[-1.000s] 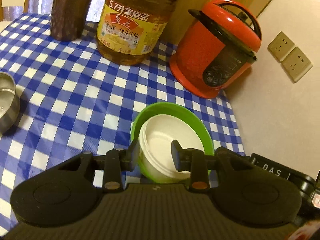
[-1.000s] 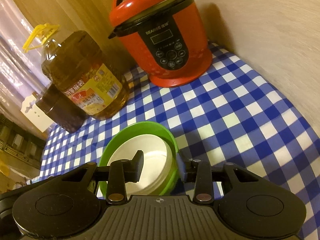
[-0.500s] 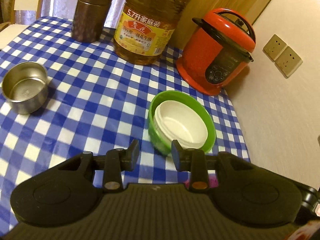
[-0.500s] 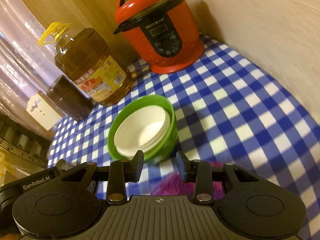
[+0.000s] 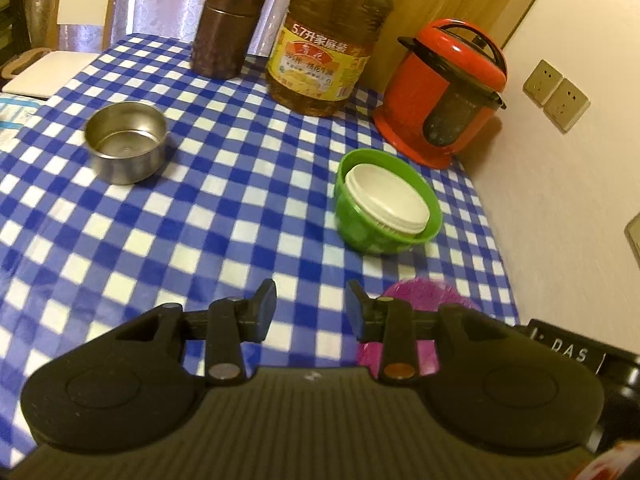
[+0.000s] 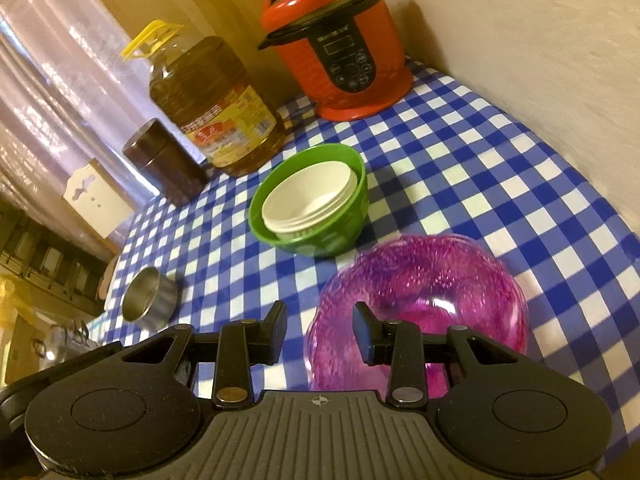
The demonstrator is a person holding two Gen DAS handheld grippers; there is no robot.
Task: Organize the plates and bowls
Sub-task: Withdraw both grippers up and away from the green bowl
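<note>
Hovering over table, left gripper (image 5: 311, 307), right gripper (image 6: 320, 328): jaws apart, empty.

I see table (image 5: 224, 208) under blue-white checked cloth, wall along its right side. On cloth: green bowl (image 5: 360, 228), steel bowl (image 5: 127, 142) well apart to left, pink glass bowl (image 6: 420, 300) near green one. At back: red cooker (image 6: 340, 44), oil jug (image 5: 324, 40), brown canister (image 5: 228, 26). My view: white board (image 5: 48, 74) at far-left edge.
</note>
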